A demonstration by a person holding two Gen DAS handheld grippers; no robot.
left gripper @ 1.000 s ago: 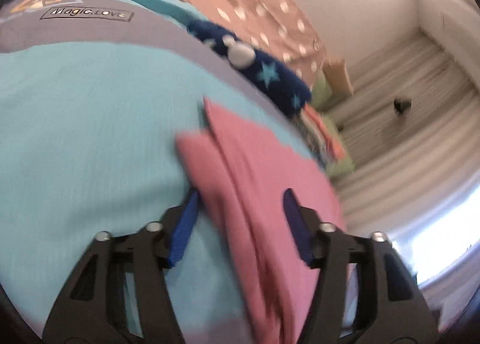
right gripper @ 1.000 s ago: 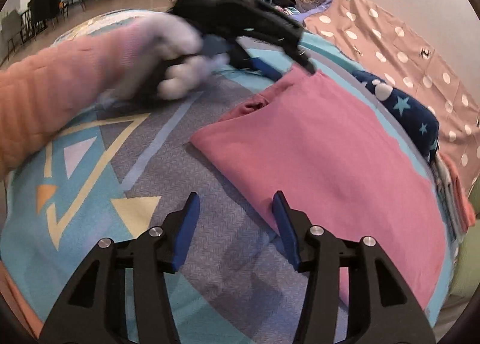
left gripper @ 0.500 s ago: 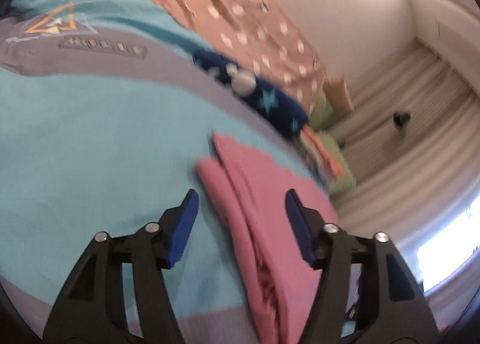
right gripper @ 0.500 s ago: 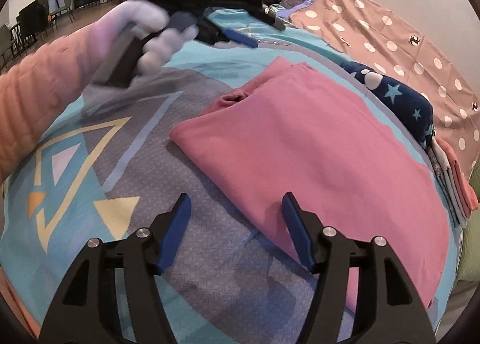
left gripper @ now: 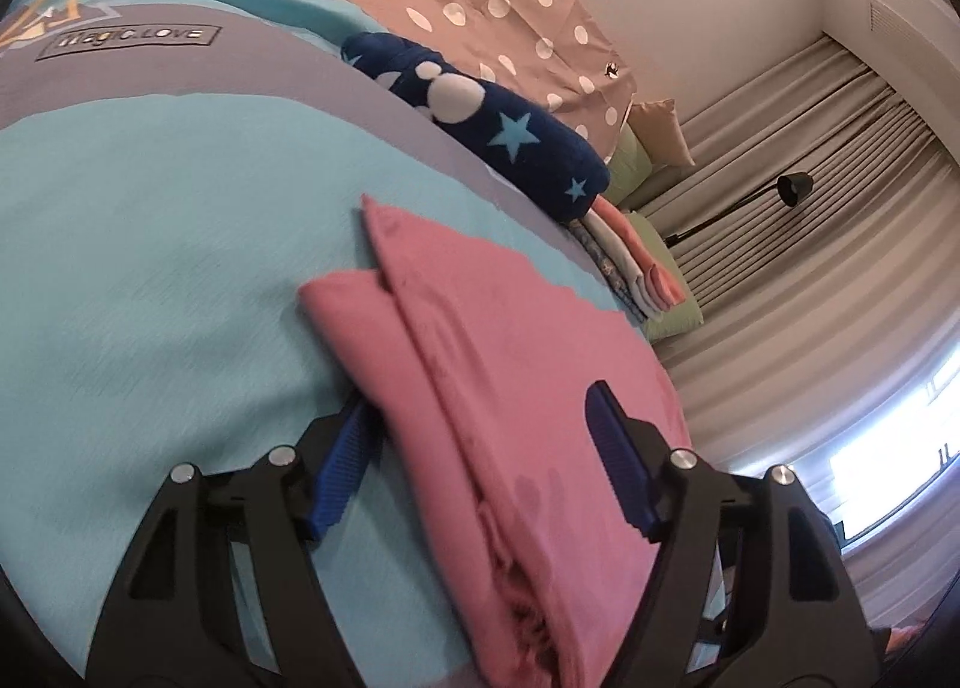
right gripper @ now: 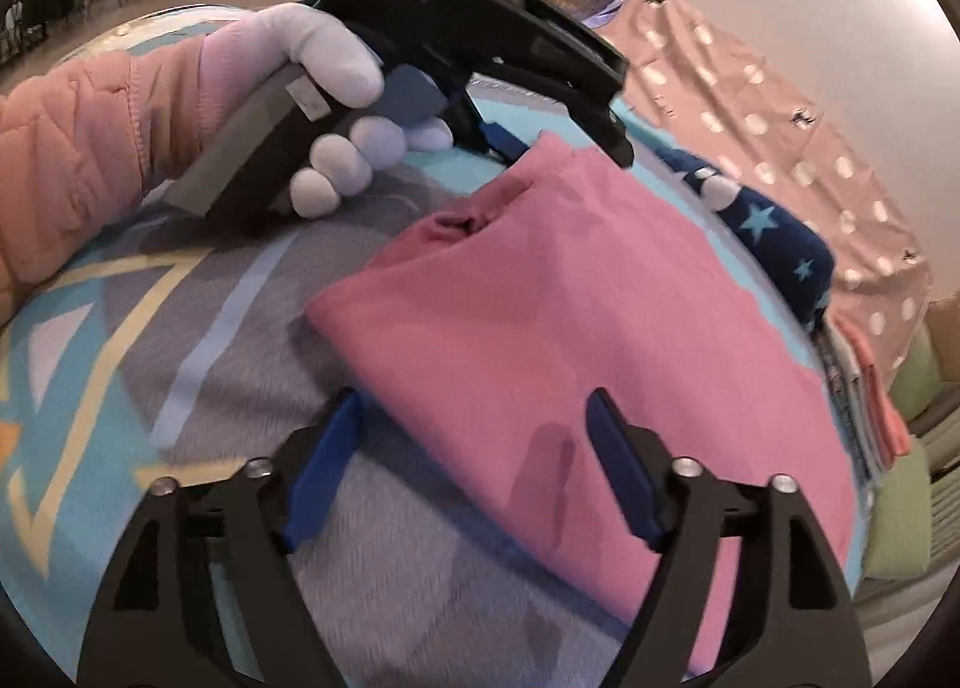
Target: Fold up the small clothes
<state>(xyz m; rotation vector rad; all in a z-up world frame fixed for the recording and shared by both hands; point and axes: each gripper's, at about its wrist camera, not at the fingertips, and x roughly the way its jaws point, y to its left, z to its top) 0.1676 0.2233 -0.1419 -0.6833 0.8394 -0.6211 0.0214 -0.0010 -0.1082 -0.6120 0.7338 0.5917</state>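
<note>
bedspread under pink garment; my left gripper and right gripper opening astride its edges, nothing pinched; closing shallow at 6 o'clock could undo the fold.

The right hand-held gripper, jaws opening, straddles the near edge of a folded pink garment on the bed; the left hand-held gripper seemingly touches its far corner.
</note>
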